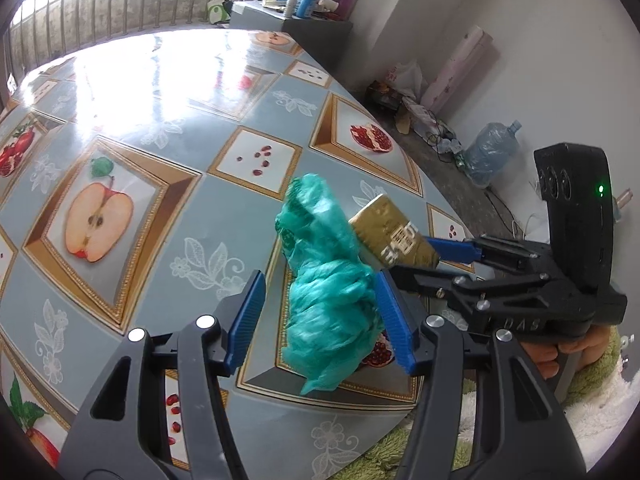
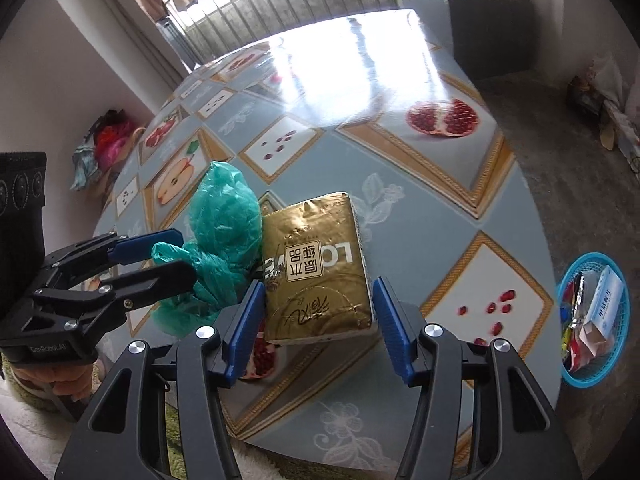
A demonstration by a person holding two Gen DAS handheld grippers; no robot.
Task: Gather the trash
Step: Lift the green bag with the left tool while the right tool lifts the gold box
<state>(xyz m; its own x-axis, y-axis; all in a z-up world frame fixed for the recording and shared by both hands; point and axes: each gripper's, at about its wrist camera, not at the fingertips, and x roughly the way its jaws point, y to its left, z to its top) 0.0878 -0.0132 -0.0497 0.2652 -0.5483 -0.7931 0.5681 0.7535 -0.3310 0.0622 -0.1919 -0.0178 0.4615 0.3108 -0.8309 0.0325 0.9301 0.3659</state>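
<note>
Fruit-patterned tablecloth point(image 2: 400, 208) lay below; my left gripper point(image 1: 320, 316) straddled the crumpled green plastic bag point(image 1: 328, 304), my right gripper point(image 2: 316, 322) the gold tissue pack point(image 2: 320, 268), both unclamped, for binning.

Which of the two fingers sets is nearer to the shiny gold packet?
Right. The right gripper has the gold packet between its fingers; the left gripper sits around the crumpled green plastic bag beside it.
</note>
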